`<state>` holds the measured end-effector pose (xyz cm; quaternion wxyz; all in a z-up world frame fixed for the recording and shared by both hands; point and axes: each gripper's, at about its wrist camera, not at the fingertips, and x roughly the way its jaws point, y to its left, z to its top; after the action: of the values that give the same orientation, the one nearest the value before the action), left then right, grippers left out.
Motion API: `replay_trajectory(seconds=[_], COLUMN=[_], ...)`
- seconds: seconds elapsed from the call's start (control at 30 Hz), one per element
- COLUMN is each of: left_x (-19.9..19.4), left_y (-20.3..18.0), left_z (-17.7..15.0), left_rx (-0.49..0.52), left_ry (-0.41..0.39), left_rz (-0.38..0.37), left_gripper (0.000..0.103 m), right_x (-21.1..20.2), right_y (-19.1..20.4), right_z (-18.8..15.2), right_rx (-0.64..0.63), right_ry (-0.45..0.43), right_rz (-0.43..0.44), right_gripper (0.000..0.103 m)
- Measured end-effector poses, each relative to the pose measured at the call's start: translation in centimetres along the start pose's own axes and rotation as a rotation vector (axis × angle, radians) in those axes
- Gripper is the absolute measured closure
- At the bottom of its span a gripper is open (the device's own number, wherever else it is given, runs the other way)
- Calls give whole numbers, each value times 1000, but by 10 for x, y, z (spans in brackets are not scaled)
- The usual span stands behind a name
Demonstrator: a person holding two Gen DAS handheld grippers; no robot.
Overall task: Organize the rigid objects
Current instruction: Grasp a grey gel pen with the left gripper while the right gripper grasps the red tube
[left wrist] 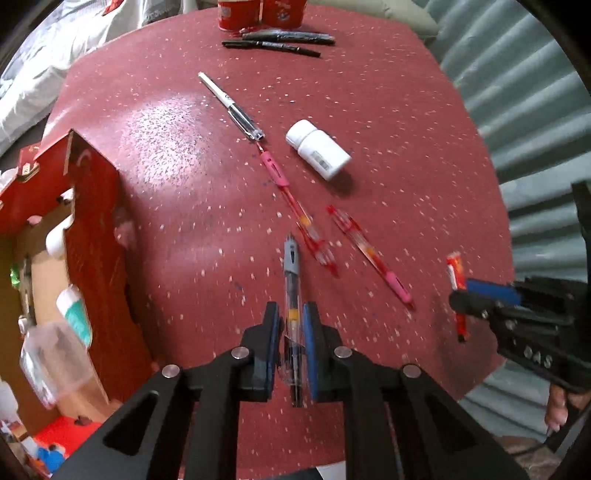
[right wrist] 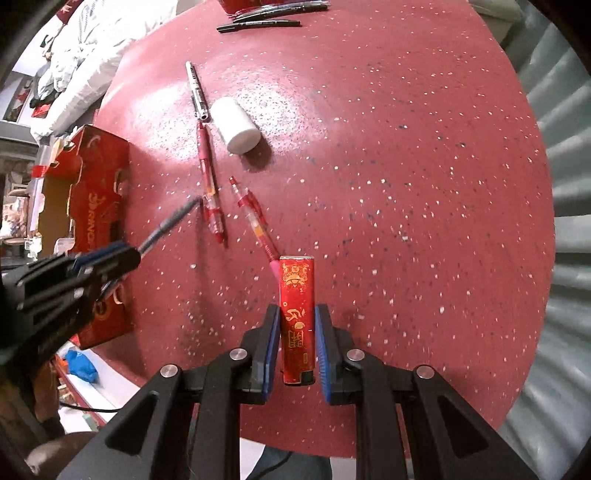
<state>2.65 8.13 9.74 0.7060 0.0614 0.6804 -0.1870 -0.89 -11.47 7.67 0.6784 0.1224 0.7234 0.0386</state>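
Observation:
My left gripper (left wrist: pixel 291 314) is shut on a clear pen with a grey grip (left wrist: pixel 291 291), lifted above the red speckled table (left wrist: pixel 406 147). My right gripper (right wrist: pixel 297 317) is shut on a red lighter with gold print (right wrist: pixel 297 317), also held above the table. In the left wrist view the right gripper (left wrist: pixel 461 291) shows at the right edge with the lighter (left wrist: pixel 456 273). In the right wrist view the left gripper (right wrist: pixel 129 254) is at the left with the pen (right wrist: pixel 170 223). On the table lie two red pens (left wrist: pixel 295 206) (left wrist: pixel 369 254), a white pen (left wrist: pixel 229 105) and a white bottle (left wrist: pixel 317 149).
An open red cardboard box (left wrist: pixel 92 236) holding bottles stands at the table's left edge. Two black markers (left wrist: pixel 273 40) and red cups (left wrist: pixel 258 14) sit at the far edge. Corrugated metal (left wrist: pixel 524 110) lies to the right, white bedding (left wrist: pixel 55 48) to the far left.

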Motion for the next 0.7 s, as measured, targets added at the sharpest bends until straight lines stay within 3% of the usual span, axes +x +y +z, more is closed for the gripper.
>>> replay_trajectory(seconds=[0.13, 0.27, 0.37, 0.4, 0.5, 0.7], left_x=[-5, 37, 45, 44, 45, 83], left_y=[-3, -7, -5, -7, -22, -34], left_z=[-13, -18, -16, -16, -16, -22], left_rx=[-14, -32, -25, -15, 36, 57], left_ry=[1, 55, 44, 30, 4, 105], left_rz=[-7, 78, 63, 56, 68, 135], left_gripper=[89, 89, 88, 83, 48, 49], right_x=[-2, 2, -3, -5, -8, -15], right_y=[8, 13, 16, 17, 14, 8], right_z=[-10, -20, -28, -31, -38, -44], right_rx=[-4, 20, 27, 29, 50, 71], right_ry=[-3, 8, 1, -5, -7, -10], right_rz=[-20, -34, -43, -47, -45, -57], right_gripper=[83, 83, 83, 83, 83, 83])
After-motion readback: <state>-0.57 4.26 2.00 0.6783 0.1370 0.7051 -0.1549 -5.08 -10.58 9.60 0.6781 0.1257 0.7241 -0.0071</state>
